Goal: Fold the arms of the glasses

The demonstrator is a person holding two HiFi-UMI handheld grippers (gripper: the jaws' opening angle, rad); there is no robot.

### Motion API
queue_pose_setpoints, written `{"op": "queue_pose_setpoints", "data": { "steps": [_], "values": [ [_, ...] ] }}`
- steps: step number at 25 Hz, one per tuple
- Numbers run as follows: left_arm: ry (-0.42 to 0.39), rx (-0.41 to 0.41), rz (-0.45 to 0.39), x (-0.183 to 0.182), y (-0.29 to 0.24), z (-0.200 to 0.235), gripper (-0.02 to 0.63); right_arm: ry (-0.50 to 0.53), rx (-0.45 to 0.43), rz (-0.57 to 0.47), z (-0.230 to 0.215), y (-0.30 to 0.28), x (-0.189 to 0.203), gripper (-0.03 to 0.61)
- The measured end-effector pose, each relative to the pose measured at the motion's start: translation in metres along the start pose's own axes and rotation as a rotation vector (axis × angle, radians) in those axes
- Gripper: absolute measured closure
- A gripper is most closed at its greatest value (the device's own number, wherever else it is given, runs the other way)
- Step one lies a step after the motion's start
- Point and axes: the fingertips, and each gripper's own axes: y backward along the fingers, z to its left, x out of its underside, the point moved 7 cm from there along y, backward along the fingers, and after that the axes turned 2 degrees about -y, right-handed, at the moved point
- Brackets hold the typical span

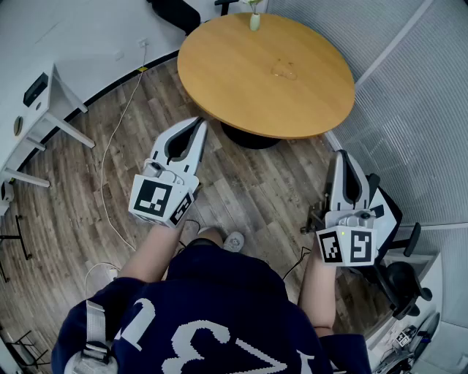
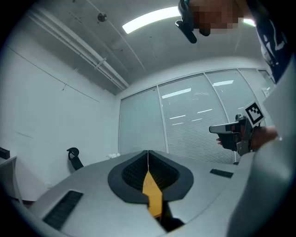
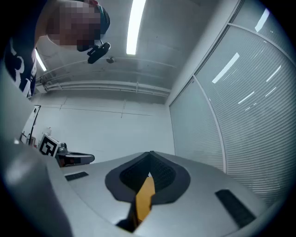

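Note:
A pair of clear-framed glasses (image 1: 284,71) lies on the round wooden table (image 1: 219,80), toward its right half. It is too faint to tell how its arms stand. My left gripper (image 1: 199,126) is held over the floor just short of the table's near edge, shut with nothing in it. My right gripper (image 1: 341,155) is off the table's lower right, also shut and empty. The left gripper view has its jaws closed together (image 2: 148,156) against a glass wall, and the right gripper view has closed jaws (image 3: 150,158) against a white wall. Neither gripper view shows the glasses.
A small vase (image 1: 254,20) stands at the table's far edge. A black office chair (image 1: 398,281) sits at the lower right by the blinds. A white desk (image 1: 36,109) stands at the left, and a thin cable (image 1: 110,153) runs over the wooden floor.

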Motion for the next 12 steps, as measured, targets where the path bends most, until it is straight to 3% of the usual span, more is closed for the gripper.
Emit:
{"op": "queue_pose_setpoints", "data": {
  "steps": [5,9,12],
  "values": [
    [-0.002,0.000,0.000,0.000,-0.009,0.002,0.597,-0.013,-0.001,-0.004,-0.007,-0.006,-0.001,0.555],
    [0.006,-0.004,0.006,0.001,-0.018,0.004,0.598,-0.132,-0.022,-0.063,-0.016,-0.012,-0.003,0.555],
    [0.005,-0.007,0.013,0.004,-0.024,0.008,0.597,-0.139,-0.028,-0.062,-0.021,-0.020,-0.001,0.555]
  ]
}}
